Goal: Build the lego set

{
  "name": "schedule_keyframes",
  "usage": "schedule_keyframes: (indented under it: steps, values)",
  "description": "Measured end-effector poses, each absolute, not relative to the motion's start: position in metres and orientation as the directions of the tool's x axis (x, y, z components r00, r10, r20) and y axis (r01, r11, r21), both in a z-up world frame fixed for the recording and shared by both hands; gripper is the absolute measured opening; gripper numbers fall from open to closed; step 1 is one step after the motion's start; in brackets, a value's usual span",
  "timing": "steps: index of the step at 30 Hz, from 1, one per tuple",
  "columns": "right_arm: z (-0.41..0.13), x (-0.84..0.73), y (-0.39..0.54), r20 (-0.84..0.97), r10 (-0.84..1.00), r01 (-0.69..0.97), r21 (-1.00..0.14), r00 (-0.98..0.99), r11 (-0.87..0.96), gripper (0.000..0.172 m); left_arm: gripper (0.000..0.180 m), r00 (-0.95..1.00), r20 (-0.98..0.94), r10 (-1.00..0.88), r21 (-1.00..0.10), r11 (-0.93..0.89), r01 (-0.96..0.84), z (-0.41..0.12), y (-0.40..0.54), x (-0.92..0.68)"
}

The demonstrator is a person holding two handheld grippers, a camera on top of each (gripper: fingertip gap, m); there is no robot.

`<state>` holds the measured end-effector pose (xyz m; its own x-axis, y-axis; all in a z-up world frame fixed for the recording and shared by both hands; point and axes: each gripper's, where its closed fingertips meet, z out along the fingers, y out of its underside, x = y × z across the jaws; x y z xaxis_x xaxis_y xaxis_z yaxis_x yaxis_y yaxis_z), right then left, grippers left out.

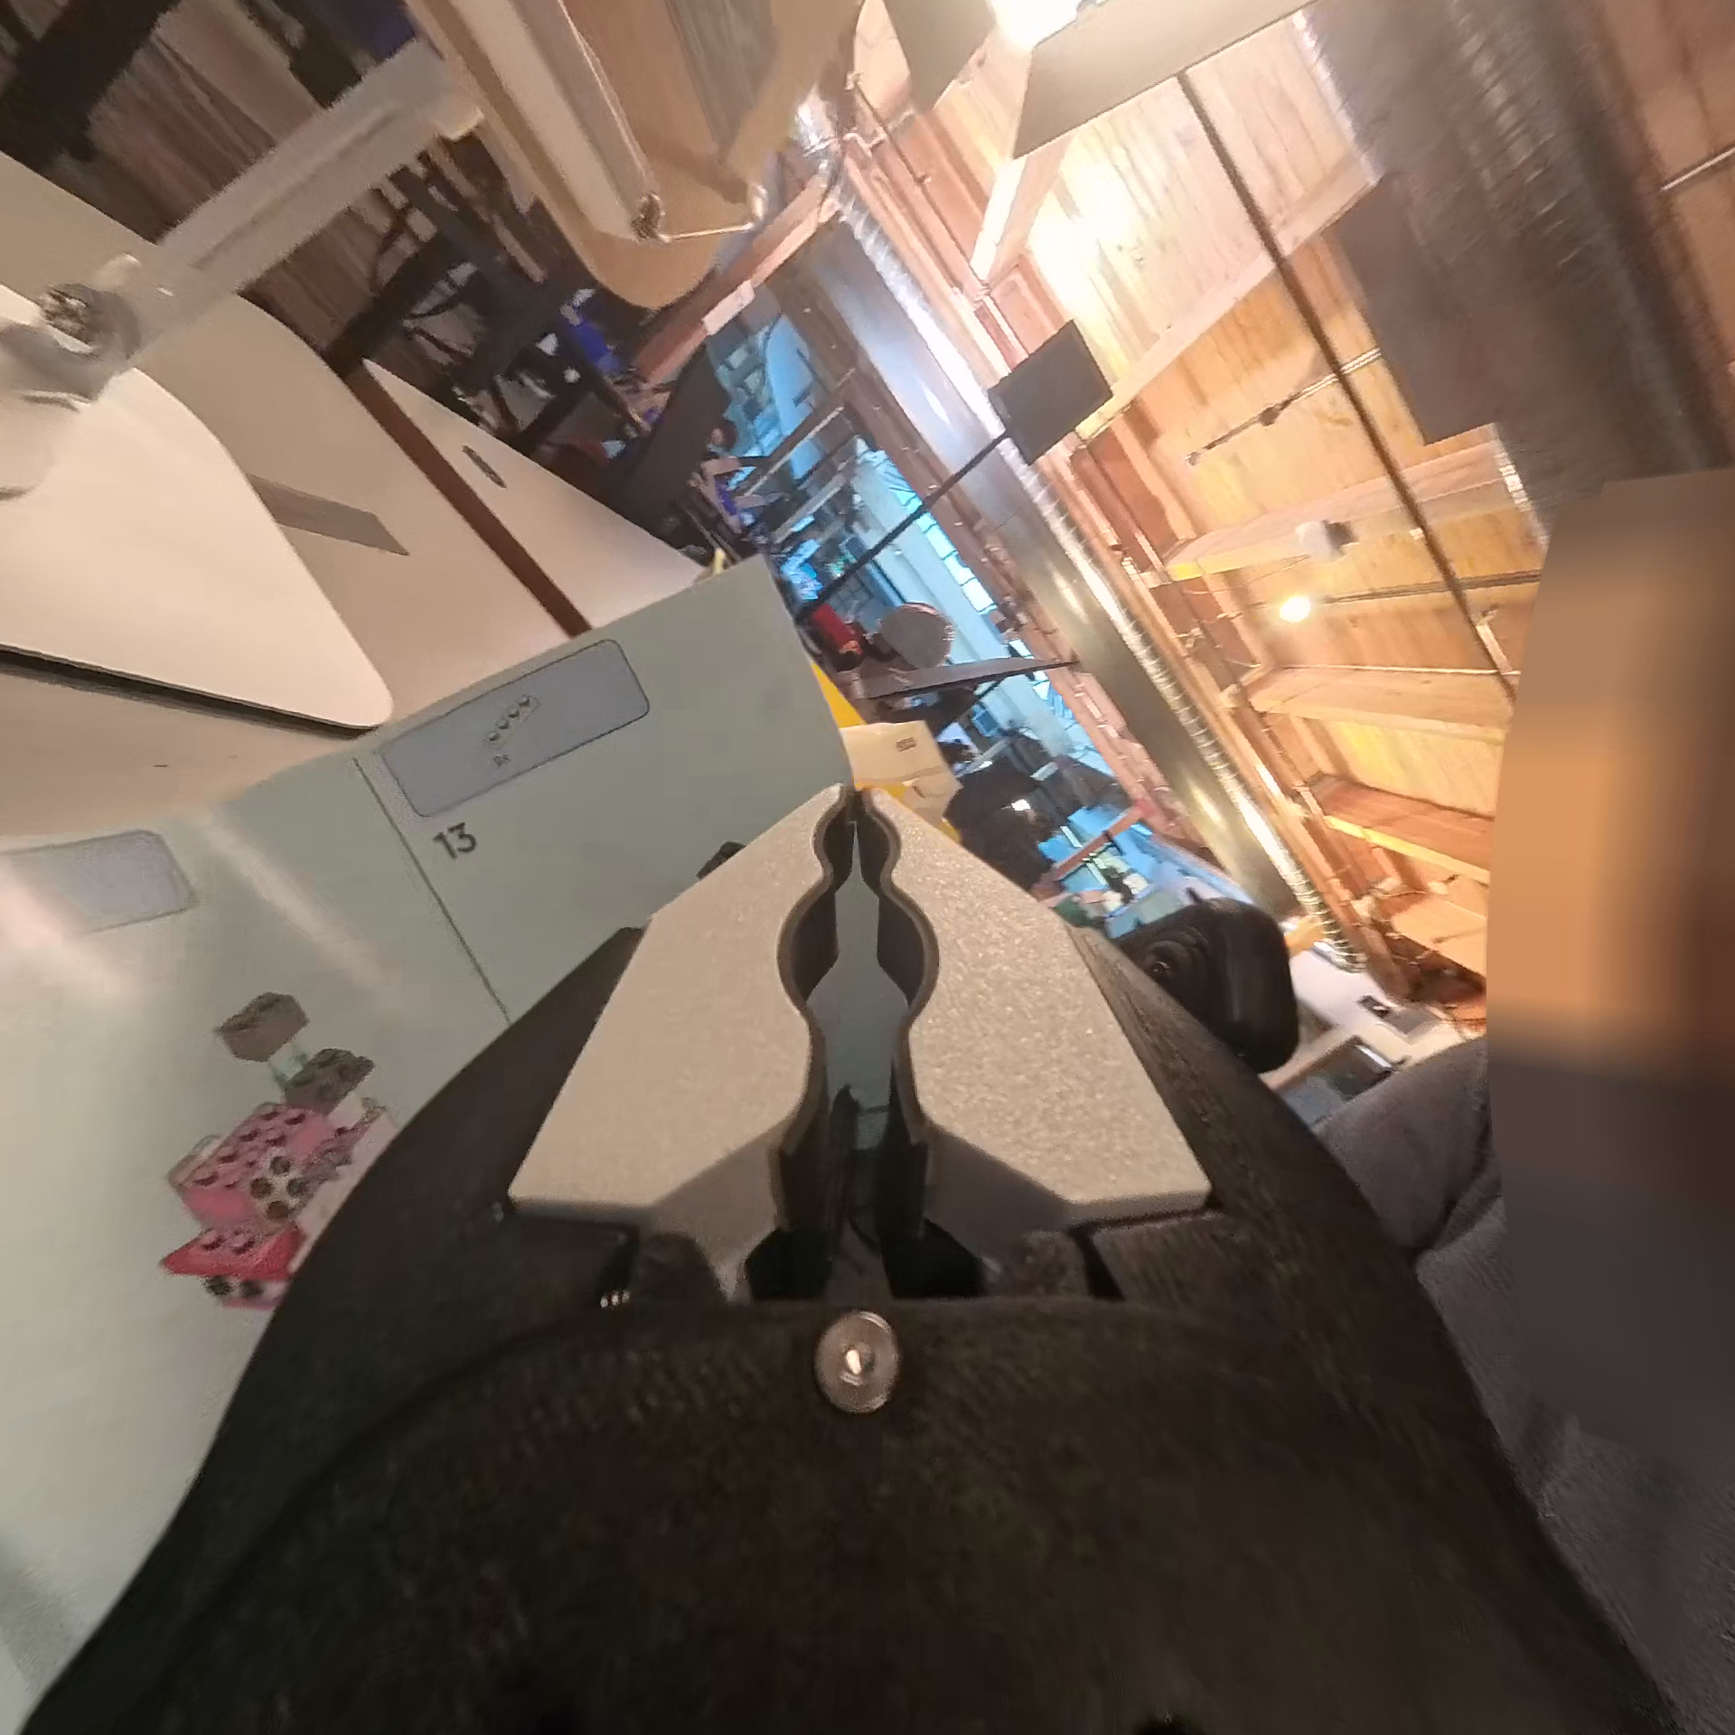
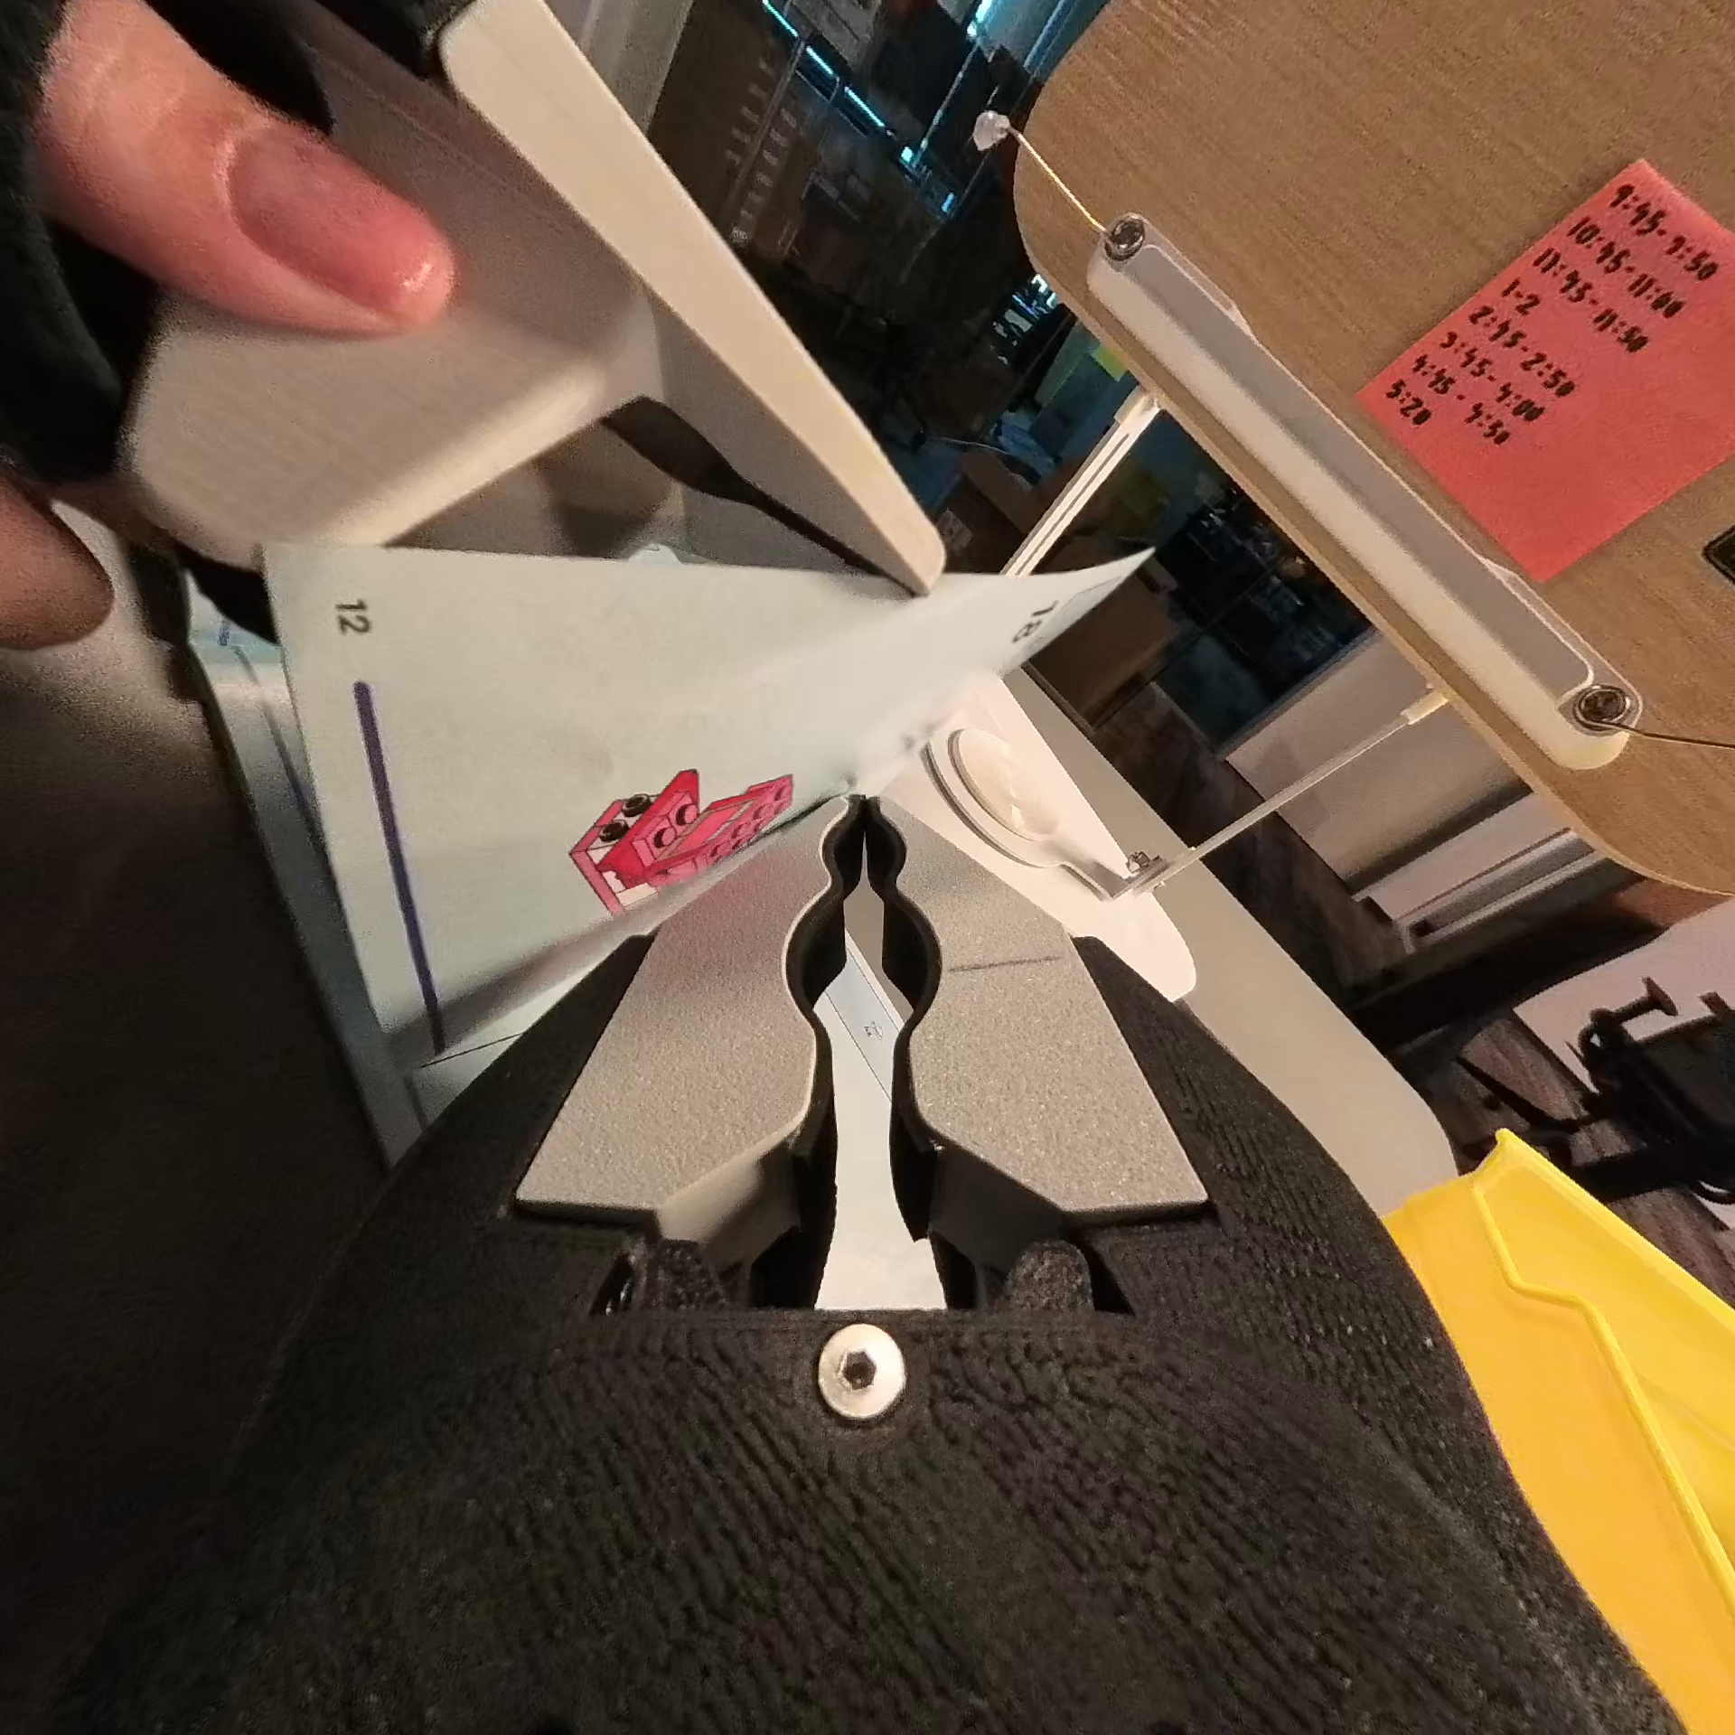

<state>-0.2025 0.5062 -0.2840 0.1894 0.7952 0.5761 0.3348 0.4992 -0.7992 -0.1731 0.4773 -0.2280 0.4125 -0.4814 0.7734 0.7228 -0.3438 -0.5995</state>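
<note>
The pale green instruction booklet (image 1: 563, 845) is held up in the air, its open page showing drawings of pink and grey bricks. My left gripper (image 1: 856, 807) is shut, with the page's edge running into its fingertips. In the right wrist view the booklet page (image 2: 610, 685) hangs tilted, and its lower edge ends at the tips of my right gripper (image 2: 862, 812), which is shut on it. The left gripper's grey fingers (image 2: 376, 404) reach the page's top edge there, with a person's hand (image 2: 263, 207) on them. No loose bricks show.
A yellow bin (image 2: 1549, 1361) is at the lower right. White tables (image 1: 141, 563) lie beyond the booklet. A wooden panel (image 2: 1314, 141) with a red note (image 2: 1549, 376) hangs at the upper right. A person's dark sleeve (image 1: 1408, 1174) is close on the right. Left tips and right tips are each some 25 cm from the wooden panel (image 2: 1314, 141).
</note>
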Motion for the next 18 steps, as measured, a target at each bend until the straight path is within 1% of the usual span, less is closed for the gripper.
schedule_keyframes:
  steps: [5,18]
  values:
    - [-0.281,-0.203,0.504,0.562,0.805,0.312,-0.812,0.191,0.493,0.000,0.000,0.327,0.783,-0.529,-0.563,-0.381,0.733,-0.224,0.475,-0.163]
    - [-0.276,-0.202,0.502,0.549,0.813,0.281,-0.825,0.194,0.490,0.000,0.000,0.306,0.785,-0.538,-0.564,-0.418,0.712,-0.226,0.476,-0.154]
